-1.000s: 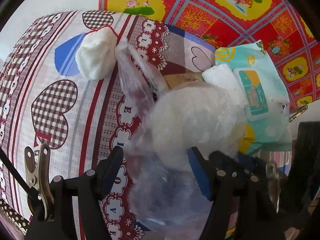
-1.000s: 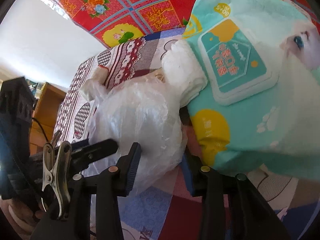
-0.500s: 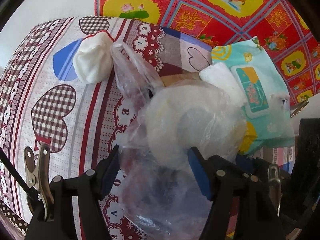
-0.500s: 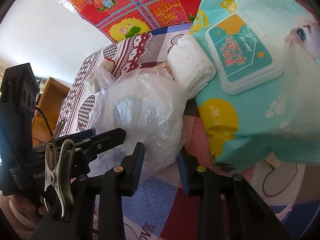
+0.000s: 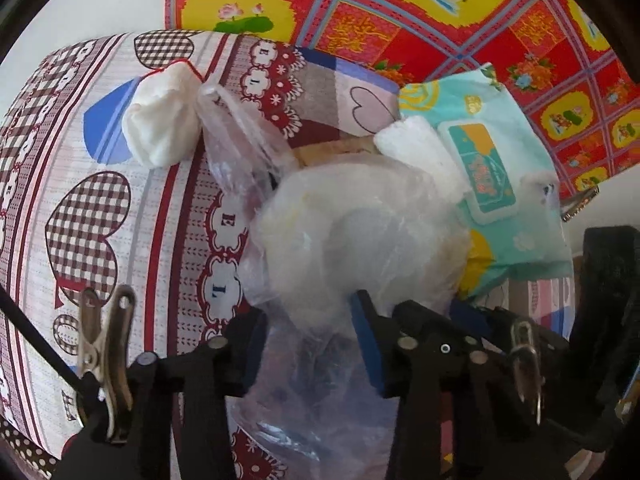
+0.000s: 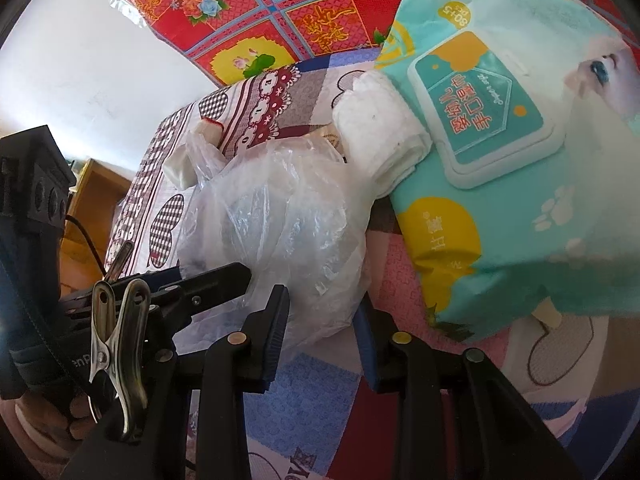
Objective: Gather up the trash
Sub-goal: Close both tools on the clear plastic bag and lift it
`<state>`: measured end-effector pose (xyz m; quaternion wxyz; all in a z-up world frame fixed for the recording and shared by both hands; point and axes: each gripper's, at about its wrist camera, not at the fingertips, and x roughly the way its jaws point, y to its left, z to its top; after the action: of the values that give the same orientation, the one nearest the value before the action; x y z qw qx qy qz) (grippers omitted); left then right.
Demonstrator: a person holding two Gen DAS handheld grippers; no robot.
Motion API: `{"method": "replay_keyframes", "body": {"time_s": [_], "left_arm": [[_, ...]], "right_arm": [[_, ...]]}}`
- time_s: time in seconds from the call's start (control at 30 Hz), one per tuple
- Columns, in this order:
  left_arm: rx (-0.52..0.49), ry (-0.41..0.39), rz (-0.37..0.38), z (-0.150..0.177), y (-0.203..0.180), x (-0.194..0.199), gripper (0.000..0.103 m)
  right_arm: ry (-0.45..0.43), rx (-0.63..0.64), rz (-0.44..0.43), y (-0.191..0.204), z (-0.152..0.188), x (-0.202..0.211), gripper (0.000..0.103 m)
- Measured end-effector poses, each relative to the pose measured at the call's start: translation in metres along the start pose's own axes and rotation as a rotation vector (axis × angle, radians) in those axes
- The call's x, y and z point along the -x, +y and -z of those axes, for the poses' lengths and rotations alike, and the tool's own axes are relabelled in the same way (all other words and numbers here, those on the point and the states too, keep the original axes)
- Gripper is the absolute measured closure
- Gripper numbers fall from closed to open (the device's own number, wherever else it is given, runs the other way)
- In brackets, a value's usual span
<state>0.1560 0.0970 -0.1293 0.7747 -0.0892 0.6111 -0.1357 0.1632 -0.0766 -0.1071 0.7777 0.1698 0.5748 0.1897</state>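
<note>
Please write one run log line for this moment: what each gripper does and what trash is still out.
left gripper: closing on plastic bag | right gripper: bag edge between jaws, closing | outside bag: white wad, folded tissue | wipes pack beside bag

One clear bag [image 5: 360, 240], two white wads [image 5: 162, 128] [image 5: 416, 144], one wipes pack [image 5: 500, 176], two hand-held grippers [image 5: 308, 344] [image 6: 320, 336]

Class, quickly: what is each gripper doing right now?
Left gripper: jaws have just been closing, plastic bag between them; grip cannot be told.
Right gripper: closing on the same bag; grip unclear.
</note>
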Motion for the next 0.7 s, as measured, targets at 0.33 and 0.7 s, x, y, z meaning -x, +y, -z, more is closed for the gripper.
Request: {"method": "replay_keyframes", "body": {"time_s": [0.33, 0.7], "left_arm": [[-0.04, -0.014, 0.027, 0.009, 0.004, 0.025, 0.073], [-0.029, -0.04, 0.06, 0.008, 0.017, 0.048, 0.073]], "right_arm": [[-0.028, -0.007, -0.013, 0.014, 0.004, 0.012, 0.085], [-0.062, 0.002, -0.033, 0.031, 0.006, 0.026, 0.087]]}}
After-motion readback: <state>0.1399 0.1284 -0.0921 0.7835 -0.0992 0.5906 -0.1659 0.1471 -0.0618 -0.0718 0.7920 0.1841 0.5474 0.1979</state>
